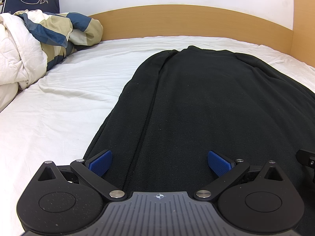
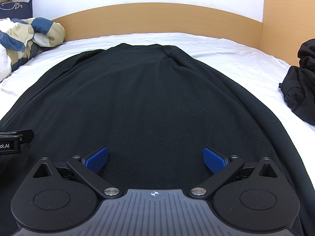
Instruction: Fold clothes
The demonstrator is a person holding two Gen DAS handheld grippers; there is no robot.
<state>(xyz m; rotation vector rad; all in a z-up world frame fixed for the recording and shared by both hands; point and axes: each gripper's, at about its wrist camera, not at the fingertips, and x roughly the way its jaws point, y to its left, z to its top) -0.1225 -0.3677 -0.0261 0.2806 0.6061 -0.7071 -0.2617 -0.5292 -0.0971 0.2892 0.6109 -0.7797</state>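
One black fleece garment (image 1: 206, 102), two splayed tools (image 1: 159, 163) (image 2: 155, 160)

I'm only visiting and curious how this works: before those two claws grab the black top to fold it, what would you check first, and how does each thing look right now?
1. left gripper open and empty: ok, blue pads spread wide.
2. right gripper open and empty: ok, same.
3. black garment lying flat on the white sheet: ok, smooth, sides folded inward.
4. Both grippers over the near end of the garment: ok; its hem is hidden beneath them.
5. Room beyond to fold: ok, bare sheet before the wooden headboard.
6. Neighbours clear: ok, the rumpled duvet and the pile of dark clothes lie apart from the garment.
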